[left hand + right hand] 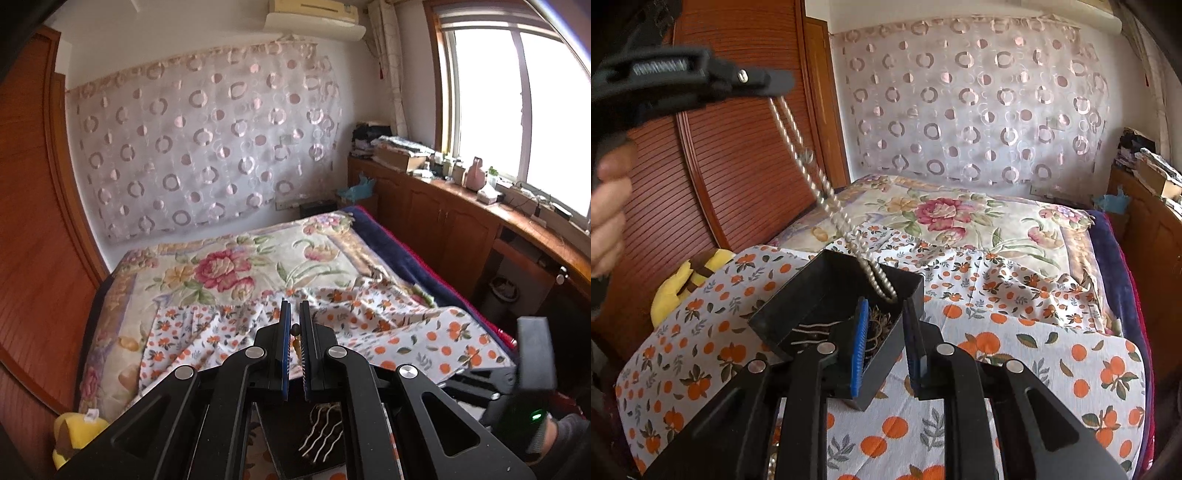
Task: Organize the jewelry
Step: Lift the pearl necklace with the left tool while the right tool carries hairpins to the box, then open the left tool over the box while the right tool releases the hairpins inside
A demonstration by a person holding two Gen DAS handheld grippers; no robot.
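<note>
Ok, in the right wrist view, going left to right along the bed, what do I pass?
Yellow plush toy → black box, pearl necklace dangling into it from the left gripper → orange-print cloth → blue blanket edge → wooden cabinet.

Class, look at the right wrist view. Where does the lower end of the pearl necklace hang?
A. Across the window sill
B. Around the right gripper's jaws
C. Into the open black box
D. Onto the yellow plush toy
C: held up by the left gripper, the pearl necklace drops its lower loop into the black box on the orange-print cloth.
</note>
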